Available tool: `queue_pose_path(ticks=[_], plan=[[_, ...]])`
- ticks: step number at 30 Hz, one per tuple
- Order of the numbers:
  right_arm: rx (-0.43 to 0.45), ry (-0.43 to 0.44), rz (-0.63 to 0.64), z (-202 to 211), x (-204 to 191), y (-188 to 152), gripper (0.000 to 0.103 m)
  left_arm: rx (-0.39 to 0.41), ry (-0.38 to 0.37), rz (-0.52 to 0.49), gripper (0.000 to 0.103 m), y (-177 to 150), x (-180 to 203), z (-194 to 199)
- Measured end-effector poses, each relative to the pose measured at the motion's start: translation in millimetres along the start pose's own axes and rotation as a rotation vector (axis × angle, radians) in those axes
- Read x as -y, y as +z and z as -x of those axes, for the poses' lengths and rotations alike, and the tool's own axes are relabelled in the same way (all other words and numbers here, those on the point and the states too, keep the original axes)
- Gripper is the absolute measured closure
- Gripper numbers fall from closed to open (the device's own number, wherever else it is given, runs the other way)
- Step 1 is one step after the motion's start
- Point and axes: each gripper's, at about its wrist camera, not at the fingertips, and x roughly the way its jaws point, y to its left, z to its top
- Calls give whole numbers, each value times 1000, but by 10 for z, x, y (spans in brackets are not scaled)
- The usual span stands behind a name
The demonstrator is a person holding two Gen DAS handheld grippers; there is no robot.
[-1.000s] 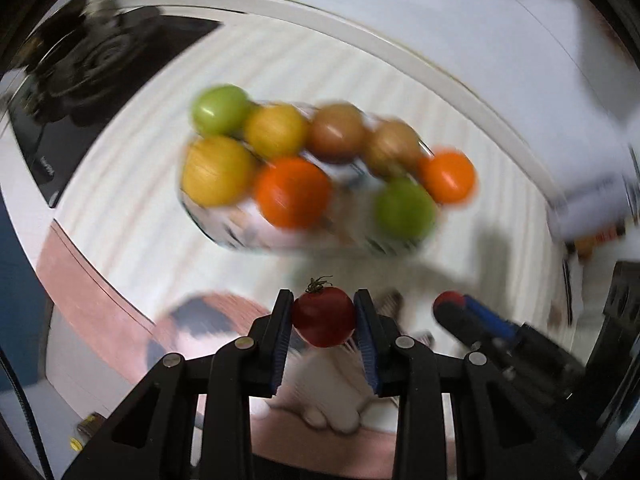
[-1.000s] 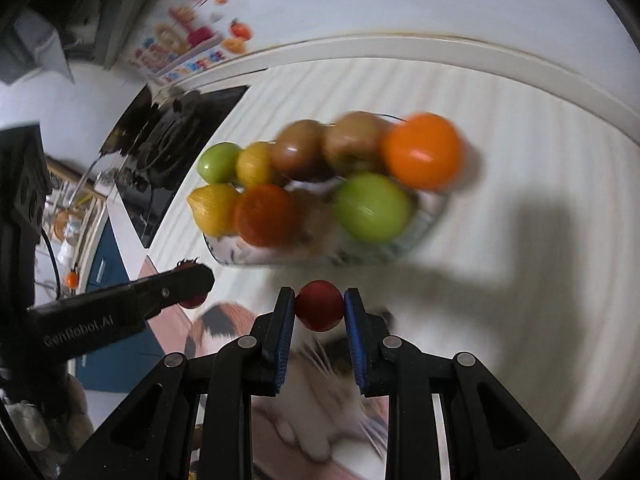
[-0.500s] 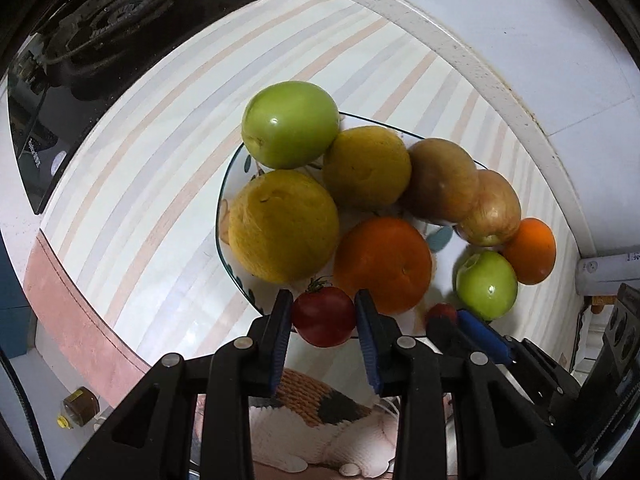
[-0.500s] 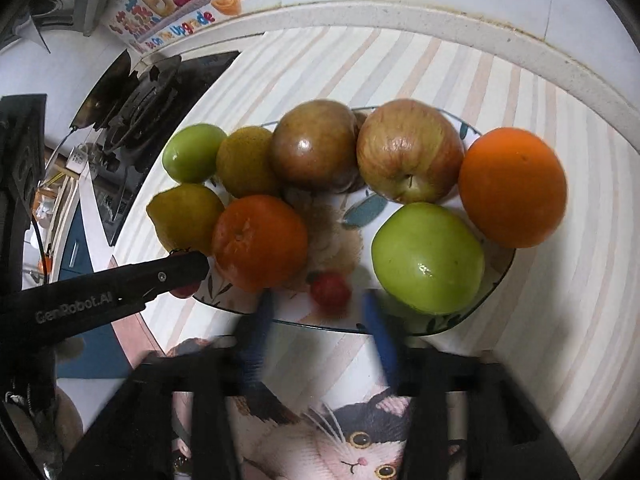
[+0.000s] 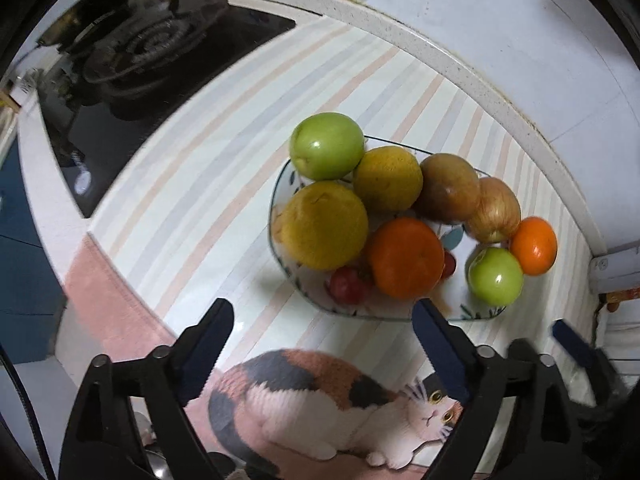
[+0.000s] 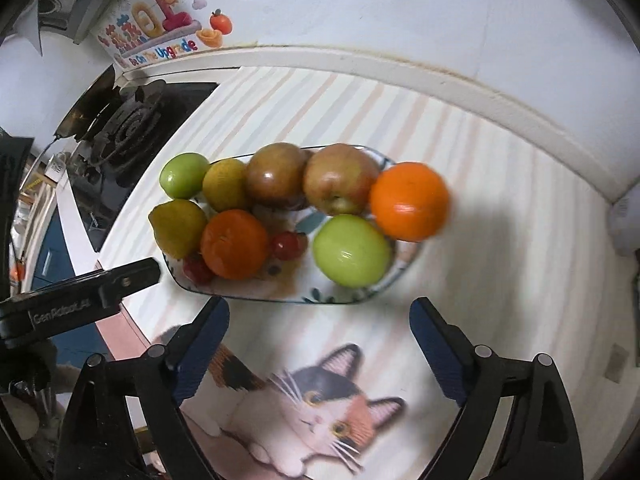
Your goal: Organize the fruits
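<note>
A glass plate [image 5: 376, 316] [image 6: 280, 298] on the striped counter holds green apples, yellow citrus, oranges and brown-red apples. Two small red tomatoes lie on it beside the front orange [image 5: 406, 256]: one tomato [image 5: 348, 286] [image 6: 196, 270] at the plate's near edge, the other tomato [image 5: 449, 265] [image 6: 286, 245] further in. My left gripper [image 5: 320, 312] hovers just short of the plate, its jaws opening with nothing between them. My right gripper [image 6: 319, 308] is also in front of the plate, its jaws opening and empty. One left finger [image 6: 120, 280] reaches in from the left of the right wrist view.
A black gas stove [image 5: 132, 52] [image 6: 120, 128] lies left of the plate. A cat-print mat [image 5: 320, 400] [image 6: 312, 412] covers the near counter under both grippers. A raised white ledge [image 6: 440, 80] and the wall close off the back.
Both grippers were shut on small red tomatoes; both have opened wide and let go. The tomatoes now lie on the plate, and both grippers have drawn back from it.
</note>
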Motion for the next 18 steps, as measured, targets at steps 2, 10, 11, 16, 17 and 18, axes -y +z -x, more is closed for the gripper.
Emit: queue_pose_path(ticks=[2,10,11,16,17,18], plan=[[12,-17,7,114,65,-38,6,26,15,3,11,-104,13,111],[75,-13,43,639,239,-176,6,154,89,20,11,-445,164,591],[84,-10,49,693,246,-195,6,174,100,19,11,-488,185,663],[109,-5,78,1003,259,-356,6,256,130,14,11,-696,256,1027],[113,-6,79,1066,262,-386,6,270,124,18,11,-739,268,1103],[119,-3,82,1135,263,-421,6,283,123,18,11,-778,289,1168]])
